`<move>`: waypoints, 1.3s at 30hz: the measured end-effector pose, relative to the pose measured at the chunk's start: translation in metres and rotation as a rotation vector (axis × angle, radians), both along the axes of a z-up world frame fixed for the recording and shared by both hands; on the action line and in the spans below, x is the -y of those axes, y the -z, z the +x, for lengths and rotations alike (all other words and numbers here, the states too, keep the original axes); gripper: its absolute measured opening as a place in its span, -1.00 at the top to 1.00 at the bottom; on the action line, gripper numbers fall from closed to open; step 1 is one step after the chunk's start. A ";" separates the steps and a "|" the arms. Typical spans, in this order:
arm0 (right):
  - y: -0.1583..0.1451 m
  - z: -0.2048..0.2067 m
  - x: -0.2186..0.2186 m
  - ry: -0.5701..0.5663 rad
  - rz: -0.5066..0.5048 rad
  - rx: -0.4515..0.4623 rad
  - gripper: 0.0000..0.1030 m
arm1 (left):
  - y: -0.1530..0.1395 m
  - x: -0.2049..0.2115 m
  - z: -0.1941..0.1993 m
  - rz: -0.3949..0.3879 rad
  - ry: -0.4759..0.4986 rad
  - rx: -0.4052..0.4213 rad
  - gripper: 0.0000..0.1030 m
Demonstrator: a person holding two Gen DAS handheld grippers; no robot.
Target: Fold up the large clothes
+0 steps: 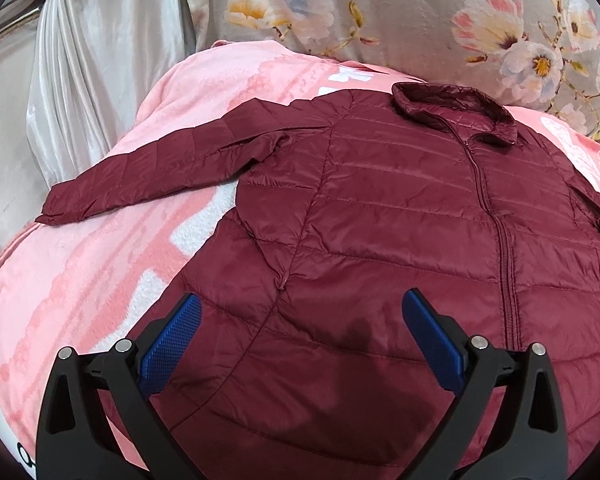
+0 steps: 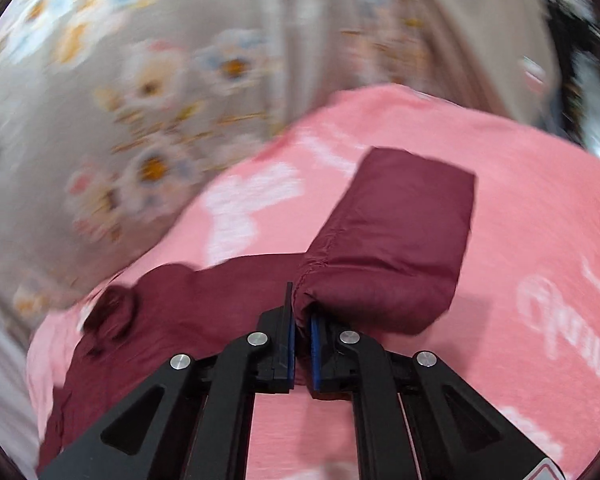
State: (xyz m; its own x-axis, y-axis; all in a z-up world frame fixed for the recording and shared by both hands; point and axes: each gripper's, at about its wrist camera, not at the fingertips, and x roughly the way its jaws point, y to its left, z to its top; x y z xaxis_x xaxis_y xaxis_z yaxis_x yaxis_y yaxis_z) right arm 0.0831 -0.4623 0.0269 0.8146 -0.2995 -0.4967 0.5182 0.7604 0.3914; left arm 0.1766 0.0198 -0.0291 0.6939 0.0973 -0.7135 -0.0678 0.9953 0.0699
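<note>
A maroon quilted jacket (image 1: 400, 208) lies front-up and zipped on a pink blanket (image 1: 100, 240) covering the bed, one sleeve (image 1: 152, 168) stretched toward the blanket's left edge. The left tool (image 1: 300, 320) hovers wide open above the jacket's lower part, holding nothing, while the right tool (image 2: 302, 312) is clamped on the other sleeve's cuff (image 2: 388, 240), which bends upward above the blanket. A grey floral quilt (image 1: 420, 20) lies past the blanket's far edge, with pale curtains (image 1: 100, 60) to the left.

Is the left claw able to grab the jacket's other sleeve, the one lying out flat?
Probably yes. The left claw is open and empty above the jacket, and the flat sleeve lies bare on the pink blanket to its left with nothing covering it. It would need to move over.
</note>
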 end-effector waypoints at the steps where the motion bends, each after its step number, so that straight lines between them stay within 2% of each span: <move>1: -0.012 0.020 -0.026 -0.082 -0.044 0.000 0.88 | 0.000 -0.001 0.000 0.000 0.000 -0.001 -0.90; 4: -0.029 0.075 -0.109 -0.301 -0.163 -0.027 0.88 | 0.000 -0.004 0.000 0.003 -0.005 -0.003 -0.90; 6: -0.028 0.100 -0.150 -0.405 -0.191 -0.049 0.87 | 0.000 -0.009 0.002 0.003 -0.013 -0.008 -0.90; 7: -0.020 0.120 -0.182 -0.486 -0.198 -0.073 0.87 | 0.001 -0.014 0.003 0.000 -0.020 -0.011 -0.90; 10: 0.008 0.157 -0.242 -0.637 -0.203 -0.141 0.81 | 0.002 -0.026 0.007 -0.007 -0.035 -0.019 -0.90; 14: 0.048 0.177 -0.299 -0.803 -0.159 -0.210 0.69 | 0.004 -0.039 0.015 -0.030 -0.033 -0.039 -0.90; 16: 0.056 0.177 -0.319 -0.854 -0.158 -0.226 0.40 | 0.004 -0.045 0.019 -0.060 -0.019 -0.050 -0.90; 18: 0.049 0.160 -0.333 -0.888 -0.199 -0.183 0.15 | 0.002 -0.048 0.023 -0.089 -0.003 -0.057 -0.90; 21: 0.030 0.141 -0.319 -0.858 -0.214 -0.116 -0.07 | -0.005 -0.048 0.035 -0.173 0.054 -0.075 -0.90; 24: 0.021 0.125 -0.262 -0.744 -0.152 -0.092 -0.12 | -0.006 -0.043 0.055 -0.285 0.108 -0.119 -0.90; 28: 0.035 0.124 -0.182 -0.529 -0.069 -0.137 -0.14 | 0.007 -0.029 0.085 -0.413 0.139 -0.216 -0.90; 30: 0.048 0.121 -0.136 -0.433 0.033 -0.135 -0.15 | 0.016 -0.024 0.097 -0.481 0.127 -0.264 -0.89; 31: 0.054 0.121 -0.123 -0.410 0.069 -0.133 -0.15 | 0.019 -0.022 0.102 -0.524 0.114 -0.272 -0.81; 33: 0.068 0.122 -0.096 -0.354 0.144 -0.138 -0.16 | 0.021 -0.013 0.107 -0.551 0.106 -0.276 -0.52; 35: 0.081 0.128 -0.077 -0.317 0.225 -0.134 -0.15 | 0.017 0.002 0.115 -0.517 0.134 -0.278 0.24; 36: 0.088 0.133 -0.069 -0.299 0.272 -0.125 -0.14 | 0.017 0.006 0.118 -0.499 0.136 -0.277 0.42; 37: 0.092 0.137 -0.063 -0.291 0.303 -0.119 -0.11 | 0.013 0.011 0.123 -0.475 0.139 -0.268 0.71; 38: 0.097 0.143 -0.056 -0.282 0.338 -0.110 -0.10 | 0.009 0.013 0.127 -0.464 0.141 -0.254 0.83; 39: 0.098 0.146 -0.053 -0.277 0.352 -0.105 -0.01 | 0.006 0.014 0.131 -0.451 0.144 -0.246 0.86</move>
